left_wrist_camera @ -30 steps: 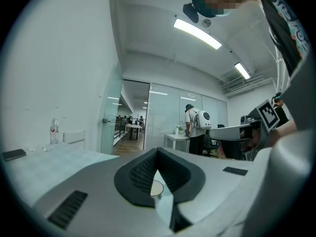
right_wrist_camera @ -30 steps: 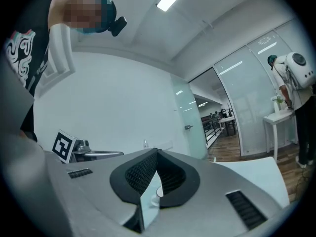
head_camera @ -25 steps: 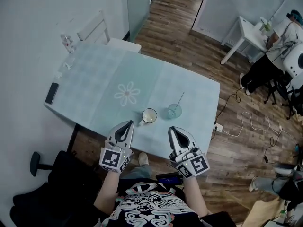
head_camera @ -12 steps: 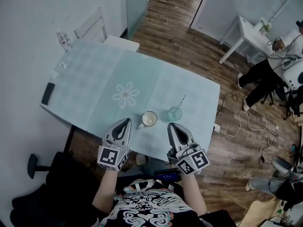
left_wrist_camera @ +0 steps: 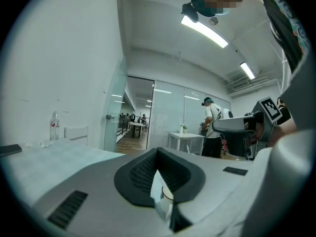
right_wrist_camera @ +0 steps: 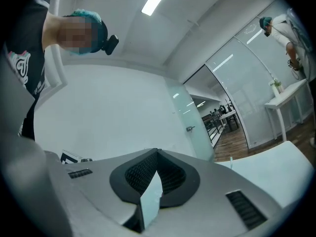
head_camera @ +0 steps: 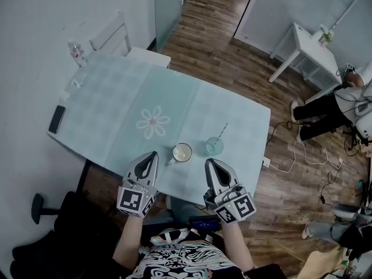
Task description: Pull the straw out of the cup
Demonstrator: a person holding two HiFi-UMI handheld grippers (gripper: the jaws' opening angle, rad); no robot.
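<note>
A clear glass cup point(head_camera: 213, 146) stands near the table's front edge, with a thin straw point(head_camera: 221, 131) leaning out of it to the upper right. A white mug point(head_camera: 182, 153) sits just left of the cup. My left gripper point(head_camera: 153, 155) hovers at the front edge, left of the mug and apart from it, jaws shut on nothing. Its own view shows the closed jaws point(left_wrist_camera: 158, 154) with a bit of the mug's rim point(left_wrist_camera: 166, 196) below the tips. My right gripper point(head_camera: 208, 163) is just short of the cup, not touching it, and is shut and empty point(right_wrist_camera: 157, 153).
The pale teal table point(head_camera: 116, 103) has a flower print point(head_camera: 152, 122), a dark phone point(head_camera: 57, 119) at its left edge and a bottle point(head_camera: 73, 52) at the far corner. A white chair point(head_camera: 119, 36) stands behind. Cables point(head_camera: 302, 150) and a person point(head_camera: 343, 106) are to the right.
Both grippers have drawn back a little toward the table's near edge, jaws still shut. The person at the right has shifted. Cup, straw and mug have not moved.
</note>
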